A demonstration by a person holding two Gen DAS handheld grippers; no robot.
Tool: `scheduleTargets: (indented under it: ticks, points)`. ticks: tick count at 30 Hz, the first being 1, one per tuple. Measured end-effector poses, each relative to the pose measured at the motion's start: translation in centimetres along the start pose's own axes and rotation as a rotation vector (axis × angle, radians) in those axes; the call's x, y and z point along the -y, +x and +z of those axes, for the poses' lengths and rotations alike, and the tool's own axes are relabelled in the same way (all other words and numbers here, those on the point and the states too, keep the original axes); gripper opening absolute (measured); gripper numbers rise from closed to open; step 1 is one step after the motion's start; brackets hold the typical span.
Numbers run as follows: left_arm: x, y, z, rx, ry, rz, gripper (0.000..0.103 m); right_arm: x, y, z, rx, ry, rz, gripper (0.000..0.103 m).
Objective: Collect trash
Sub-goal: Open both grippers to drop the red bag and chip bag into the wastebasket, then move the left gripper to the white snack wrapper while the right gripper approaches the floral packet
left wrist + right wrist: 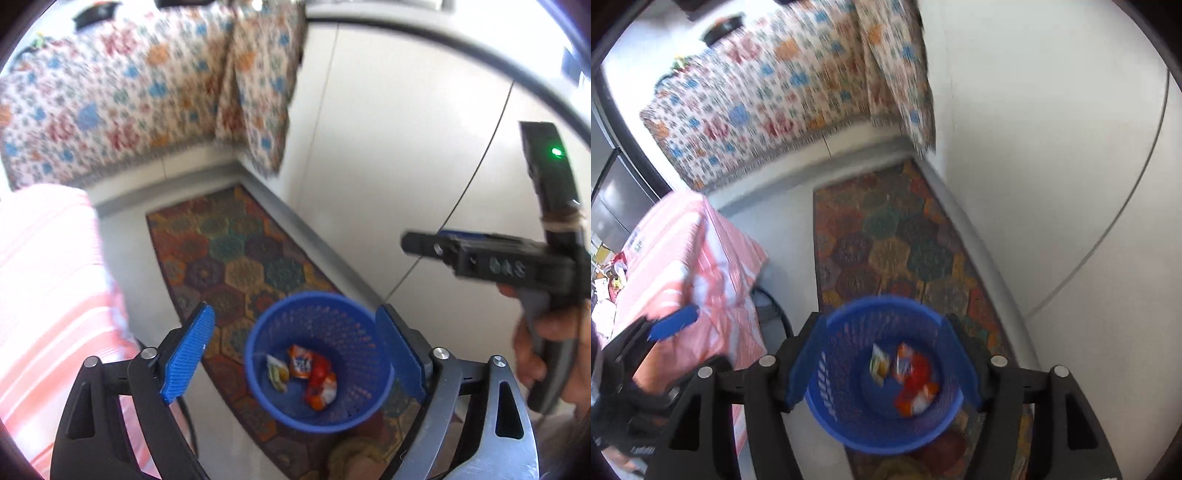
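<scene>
**A:** Both wrist views look down into the blue basket (319, 363), low in the frame, a little right of centre. It stands on the patterned rug (236, 258) beside the white wall (388, 147).

**B:** And there is trash inside: an orange-and-white wrapper (301, 363), a red-and-orange packet (322, 386) touching it, and a small white-and-yellow packet (277, 373) just to their left, all on the basket floor.

**A:** The left gripper (295, 360) hangs above the rim with its blue pads (188, 350) spread wide. Nothing is pinched between them.

**B:** Same on the other side. The right gripper (884, 363) has its jaws parted either side of the basket (849, 406), seen from above, with no pad pressing on anything.

**A:** At the right edge of the left view, the right gripper's body (491, 258) shows, with a hand (543, 343) on its grip.

**B:** Lower left of the right view, a blue pad of the left gripper (674, 323) shows against the pink striped cloth (701, 266). A floral cloth (768, 99) fills the top, blurred.
</scene>
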State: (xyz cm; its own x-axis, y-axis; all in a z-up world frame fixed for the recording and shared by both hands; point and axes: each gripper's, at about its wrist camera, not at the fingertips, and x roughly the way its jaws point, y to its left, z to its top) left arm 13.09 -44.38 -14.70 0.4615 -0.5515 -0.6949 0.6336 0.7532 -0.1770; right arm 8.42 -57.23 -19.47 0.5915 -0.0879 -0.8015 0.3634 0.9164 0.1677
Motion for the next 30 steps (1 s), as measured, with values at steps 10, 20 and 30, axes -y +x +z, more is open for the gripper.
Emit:
scheduleTargets:
  ticks: [10, 20, 30]
  points:
    - [-6.0, -10.8, -4.9, -0.032, -0.116, 0.070, 0.091, -10.8, -5.8, 1.1, 0.290, -0.190, 0.067, 0.083]
    - [-16.3, -18.9, -10.4, -0.017, -0.263, 0.370, 0.103, -25.0, -4.9, -0.9, 0.286, -0.396, 0.215, 0.084]
    - [-27.5, -24.0, -17.0, -0.027, -0.472, 0.524, 0.102, -37.0, -2.0, -8.3, 0.190, -0.569, 0.318, 0.084]
